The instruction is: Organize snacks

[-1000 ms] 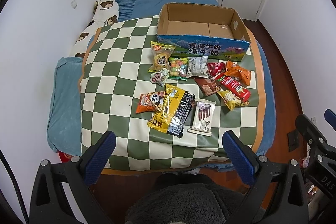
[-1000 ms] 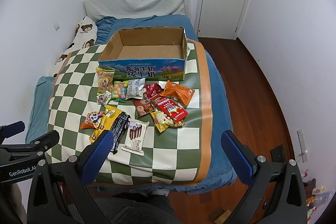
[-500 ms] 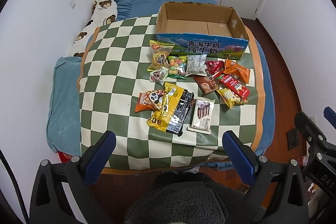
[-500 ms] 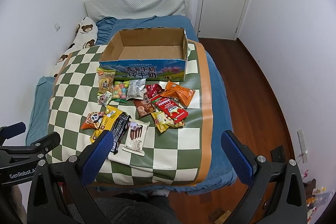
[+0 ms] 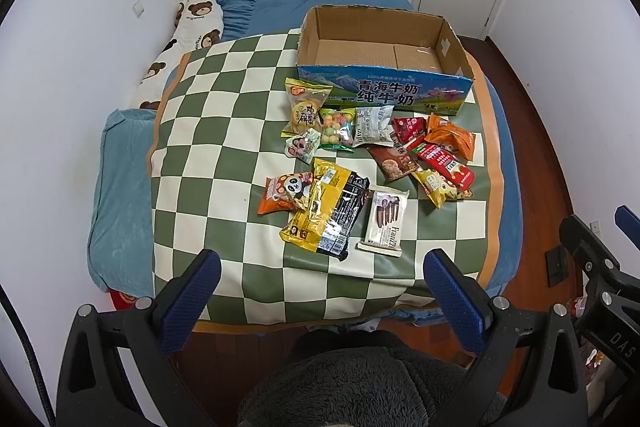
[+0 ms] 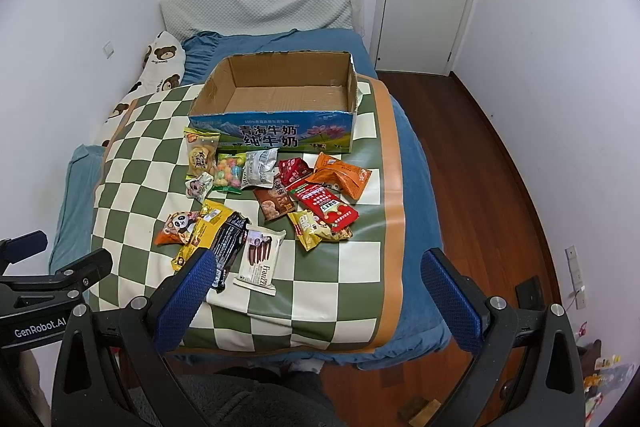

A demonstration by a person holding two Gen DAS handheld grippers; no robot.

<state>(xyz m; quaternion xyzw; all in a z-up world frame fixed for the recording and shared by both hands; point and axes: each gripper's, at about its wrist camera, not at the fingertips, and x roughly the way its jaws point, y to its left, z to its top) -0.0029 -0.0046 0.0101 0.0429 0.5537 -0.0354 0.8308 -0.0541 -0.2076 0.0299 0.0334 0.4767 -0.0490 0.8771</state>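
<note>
even indoor light, sharp focus, fisheye-bent dark corners

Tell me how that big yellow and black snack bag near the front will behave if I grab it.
The yellow and black bag looks crinkled and glossy, so it is probably floppy and a bit slippery. It seems light for its size. It overlaps the panda packet, which may shift when you lift it.

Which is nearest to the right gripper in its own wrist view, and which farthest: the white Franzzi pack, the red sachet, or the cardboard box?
1. White Franzzi pack: nearest, on the checkered mat just ahead of the right gripper, toward its left finger.
2. Red sachet: mid-mat, among the right-hand cluster of snacks.
3. Cardboard box: farthest, at the mat's far edge, open and empty.
</note>
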